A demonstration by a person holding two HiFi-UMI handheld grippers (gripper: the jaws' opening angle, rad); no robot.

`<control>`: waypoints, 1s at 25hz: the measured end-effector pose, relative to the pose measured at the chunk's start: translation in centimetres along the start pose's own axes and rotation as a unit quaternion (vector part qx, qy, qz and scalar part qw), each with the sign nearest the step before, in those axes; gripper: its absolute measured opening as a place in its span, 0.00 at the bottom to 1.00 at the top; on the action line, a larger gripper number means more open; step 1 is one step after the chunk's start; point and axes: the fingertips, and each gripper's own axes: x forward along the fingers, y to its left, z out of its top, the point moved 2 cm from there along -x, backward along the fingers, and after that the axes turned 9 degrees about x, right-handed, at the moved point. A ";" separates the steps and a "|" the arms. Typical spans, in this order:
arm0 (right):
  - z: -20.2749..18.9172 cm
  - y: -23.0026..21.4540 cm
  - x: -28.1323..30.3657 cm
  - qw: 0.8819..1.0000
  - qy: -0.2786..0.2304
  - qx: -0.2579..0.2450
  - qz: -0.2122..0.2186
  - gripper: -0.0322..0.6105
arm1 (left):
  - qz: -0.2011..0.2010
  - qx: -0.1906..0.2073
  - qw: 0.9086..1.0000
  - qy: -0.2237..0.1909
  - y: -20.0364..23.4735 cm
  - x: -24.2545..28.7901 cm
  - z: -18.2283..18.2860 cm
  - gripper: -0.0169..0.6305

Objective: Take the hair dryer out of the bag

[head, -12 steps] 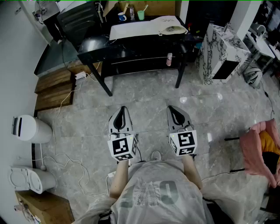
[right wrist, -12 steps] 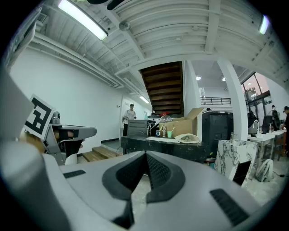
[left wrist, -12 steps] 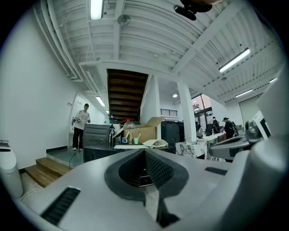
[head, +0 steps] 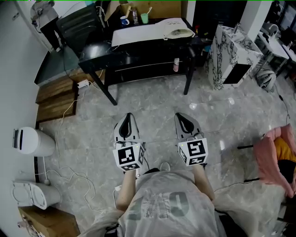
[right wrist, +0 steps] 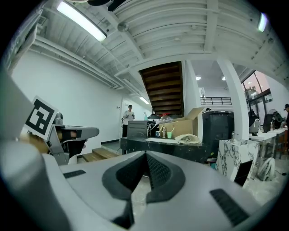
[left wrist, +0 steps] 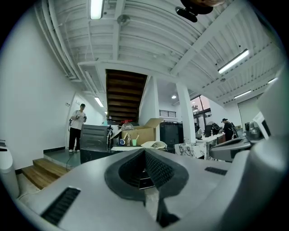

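Note:
A cream bag (head: 177, 31) lies on the right end of the black table (head: 138, 51), far ahead of me across the floor. It also shows in the left gripper view, bag (left wrist: 156, 144), and in the right gripper view, bag (right wrist: 187, 138). No hair dryer is visible. My left gripper (head: 129, 115) and right gripper (head: 180, 115) are held side by side over the marble floor, well short of the table. Both point toward it. Each has its jaws together with nothing between them, as the left gripper (left wrist: 145, 150) and right gripper (right wrist: 146, 154) views show.
On the table are a white mat (head: 138, 31), a cardboard box (head: 152, 6) and cups (head: 144, 17). A marbled cabinet (head: 231, 55) stands right of the table. Wooden steps (head: 55, 95), a white bin (head: 30, 140) and floor cables (head: 69, 173) lie left. Pink cloth (head: 273, 157) hangs right. A person (head: 46, 21) stands back left.
The head view has shifted a little, so the table sits slightly further left and up. A person has come into view at the top left. Both grippers keep their places, shut.

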 end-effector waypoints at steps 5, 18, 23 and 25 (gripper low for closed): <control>-1.0 -1.0 0.0 0.999 0.005 0.041 -0.009 0.10 | 0.001 -0.017 1.000 0.004 -0.2 0.1 -0.1 0.07; -0.4 -5.5 2.4 0.998 0.014 0.049 -0.030 0.10 | -0.008 -0.013 0.999 -0.030 -0.4 6.5 1.4 0.07; 0.9 -7.2 5.5 0.999 0.008 0.038 -0.038 0.10 | -0.019 -0.013 0.999 -0.047 0.0 11.0 2.3 0.07; 1.0 -8.1 7.4 0.998 0.011 0.035 -0.043 0.10 | -0.023 -0.005 0.998 -0.058 0.4 13.5 2.6 0.07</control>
